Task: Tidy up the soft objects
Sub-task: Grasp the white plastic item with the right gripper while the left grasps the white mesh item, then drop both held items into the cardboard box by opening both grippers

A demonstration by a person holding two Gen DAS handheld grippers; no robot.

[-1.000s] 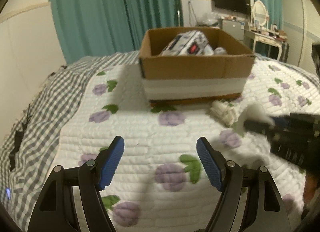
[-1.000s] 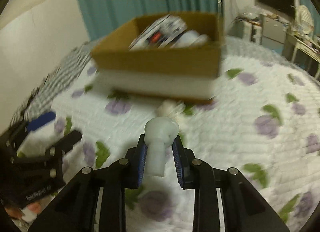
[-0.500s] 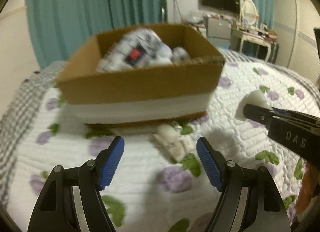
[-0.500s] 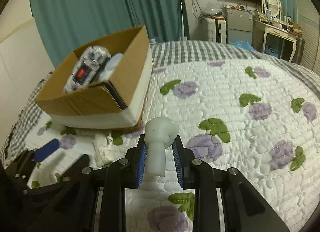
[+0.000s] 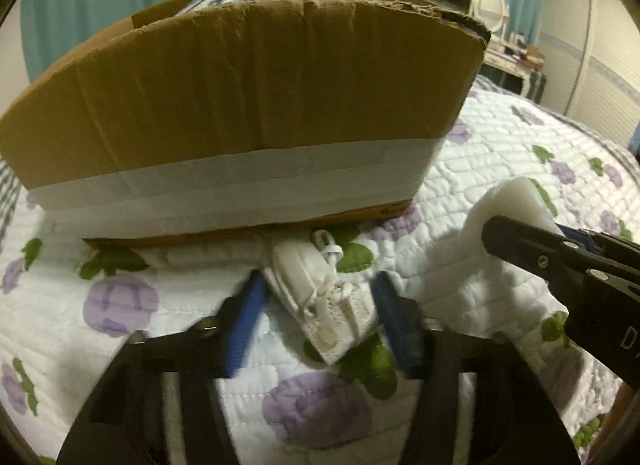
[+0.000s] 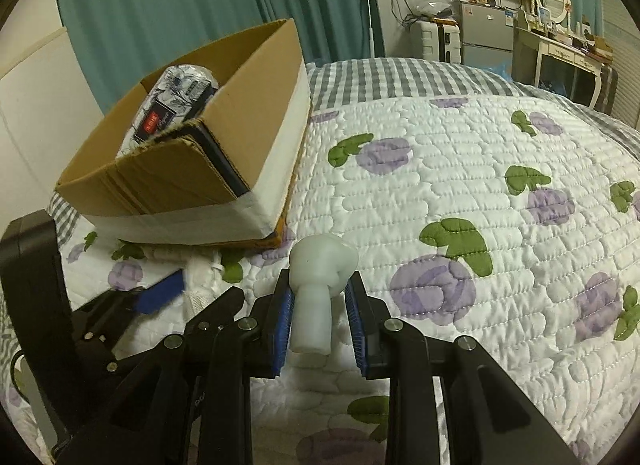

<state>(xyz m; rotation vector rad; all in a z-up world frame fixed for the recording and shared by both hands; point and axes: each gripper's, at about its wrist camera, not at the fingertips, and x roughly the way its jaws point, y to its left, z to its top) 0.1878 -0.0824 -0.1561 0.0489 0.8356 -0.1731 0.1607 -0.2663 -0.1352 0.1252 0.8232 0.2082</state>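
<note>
- Seen from the left wrist: the left gripper point(image 5: 318, 317), low in the centre of the frame, has its blue pads either side of a white soft toy point(image 5: 320, 297) lying on the quilt point(image 5: 500, 153). The pads are blurred, so contact cannot be told; the jaws look spread, placed to take the toy. The cardboard box point(image 5: 240, 105) fills the upper frame, the toy just below its base, presumably so loading is short.
- Seen from the right wrist: the right gripper point(image 6: 319, 321), bottom centre, is clenched on the stem of a white mushroom-shaped piece point(image 6: 320, 277), cap forward, probably held ready for boxing. The box stands at upper left, with a patterned bundle point(image 6: 172, 105) already inside.
</note>
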